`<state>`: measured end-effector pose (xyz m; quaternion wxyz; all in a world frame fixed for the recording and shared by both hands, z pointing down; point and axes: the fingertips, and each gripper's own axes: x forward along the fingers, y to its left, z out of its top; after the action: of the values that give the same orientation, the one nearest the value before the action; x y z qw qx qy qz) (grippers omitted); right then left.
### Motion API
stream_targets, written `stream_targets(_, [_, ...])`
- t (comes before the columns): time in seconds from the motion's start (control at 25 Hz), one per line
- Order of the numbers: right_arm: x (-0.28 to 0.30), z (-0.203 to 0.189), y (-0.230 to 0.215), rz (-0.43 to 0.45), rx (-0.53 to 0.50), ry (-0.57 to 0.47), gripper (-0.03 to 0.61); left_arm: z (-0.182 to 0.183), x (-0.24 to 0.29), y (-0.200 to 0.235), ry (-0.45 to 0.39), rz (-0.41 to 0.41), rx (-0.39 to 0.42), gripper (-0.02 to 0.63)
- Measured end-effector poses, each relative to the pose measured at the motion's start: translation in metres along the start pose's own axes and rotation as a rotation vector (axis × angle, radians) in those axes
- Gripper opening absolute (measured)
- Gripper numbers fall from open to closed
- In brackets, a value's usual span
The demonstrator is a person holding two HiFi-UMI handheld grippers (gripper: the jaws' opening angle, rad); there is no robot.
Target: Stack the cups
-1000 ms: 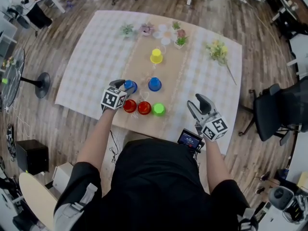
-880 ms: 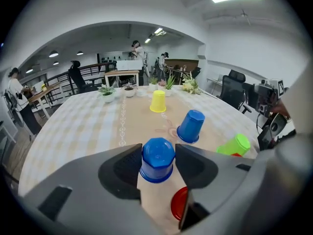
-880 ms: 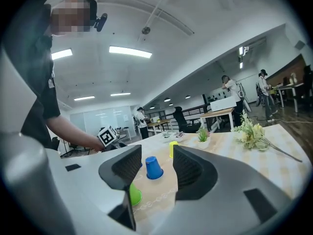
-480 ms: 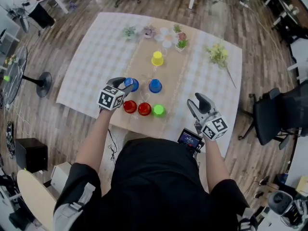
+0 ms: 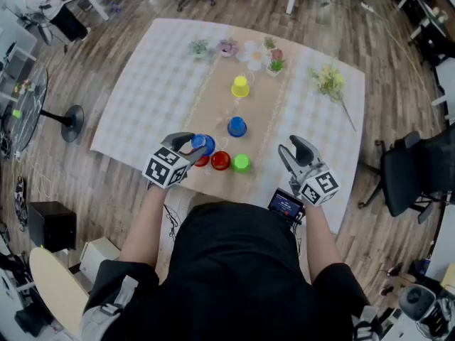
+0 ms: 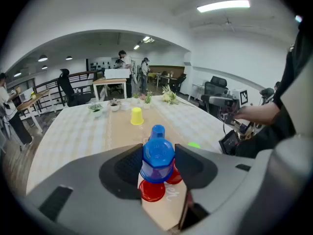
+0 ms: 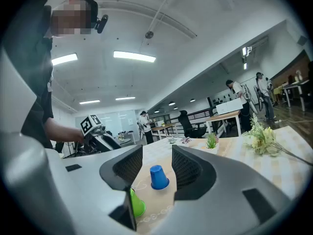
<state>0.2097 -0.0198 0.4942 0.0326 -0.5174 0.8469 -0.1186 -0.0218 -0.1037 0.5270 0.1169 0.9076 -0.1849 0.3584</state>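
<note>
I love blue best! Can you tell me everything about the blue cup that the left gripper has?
The blue cup looks like shiny plastic. It is upside down, with its flat bottom on top and its wider rim below. The left hand-held gripper has just been closing its jaws on it, and one pad presses each side. Nothing else touches it. It hangs in the air just above the red cups.

Head view: steeply down over table (image 5: 142,84). Gripper views: low, close; all share lone blue cup (image 5: 237,126).

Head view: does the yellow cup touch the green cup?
No, the yellow cup stands alone farther up the runner, while the green cup sits at the near end beside a red cup.
</note>
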Motion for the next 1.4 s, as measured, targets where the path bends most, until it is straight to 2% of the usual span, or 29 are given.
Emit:
stream_targets(0.16, [0.000, -0.004, 0.002, 0.005, 0.000, 0.010, 0.199, -0.021, 0.004, -0.014, 0.045, -0.017, -0.006, 0.206])
stream_targets(0.28, [-0.003, -0.008, 0.001, -0.001, 0.001, 0.022, 0.198, -0.024, 0.004, -0.020, 0.061, -0.002, 0.026, 0.207])
stream_targets(0.68, [0.005, -0.010, 0.007, 0.017, 0.000, 0.034, 0.195, -0.023, 0.006, -0.023, 0.062, 0.023, 0.080, 0.213])
stream_targets(0.92, [0.007, -0.011, 0.007, 0.021, 0.001, 0.037, 0.195, -0.016, 0.000, -0.025, 0.037, 0.024, 0.093, 0.244])
stream_targets(1.04, [0.013, -0.014, 0.005, 0.027, -0.001, 0.049, 0.196, -0.003, -0.015, -0.021, -0.025, 0.034, 0.067, 0.244])
stream_targets(1.2, [0.032, -0.010, 0.008, 0.053, -0.018, 0.055, 0.201, 0.014, -0.044, -0.003, -0.190, 0.014, -0.075, 0.244])
stream_targets(1.4, [0.069, -0.016, 0.018, 0.131, -0.091, 0.123, 0.215, 0.013, -0.083, 0.030, -0.438, 0.123, -0.206, 0.244])
